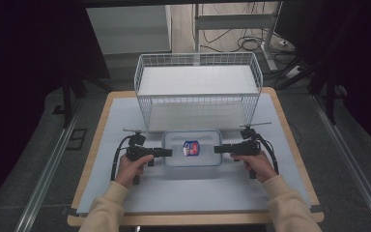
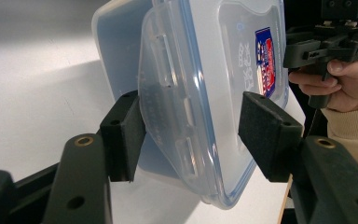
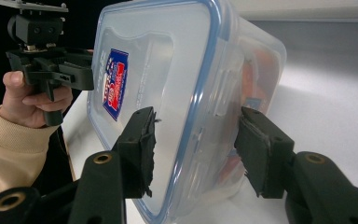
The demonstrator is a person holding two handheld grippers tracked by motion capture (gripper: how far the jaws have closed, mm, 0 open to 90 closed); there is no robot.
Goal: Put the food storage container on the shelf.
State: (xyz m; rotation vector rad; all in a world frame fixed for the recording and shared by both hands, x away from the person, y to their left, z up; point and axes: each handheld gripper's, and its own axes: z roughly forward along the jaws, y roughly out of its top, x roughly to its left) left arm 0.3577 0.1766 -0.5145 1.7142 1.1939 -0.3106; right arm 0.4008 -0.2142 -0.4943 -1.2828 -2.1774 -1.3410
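Observation:
A clear plastic container [image 1: 178, 155] with a blue-rimmed lid and a red-and-blue label [image 1: 191, 148] lies on the white mat. My left gripper [image 1: 167, 152] holds its left end. In the left gripper view the pads [image 2: 121, 135] sit against the lid's latch side and top, with the container [image 2: 191, 70] between them. My right gripper [image 1: 218, 149] holds the right end, and its own view shows both pads [image 3: 140, 149] pressed on lid and base of the container [image 3: 177, 70]. Something orange shows through the wall. Each view also catches the other gripper farther off: the right one [image 2: 326, 46] and the left one [image 3: 51, 65].
A white wire basket [image 1: 198, 97] stands just behind the container, open at the top. The white mat [image 1: 193, 193] covers a wooden table whose edges run close at left and right. Cables and a table frame lie on the floor beyond.

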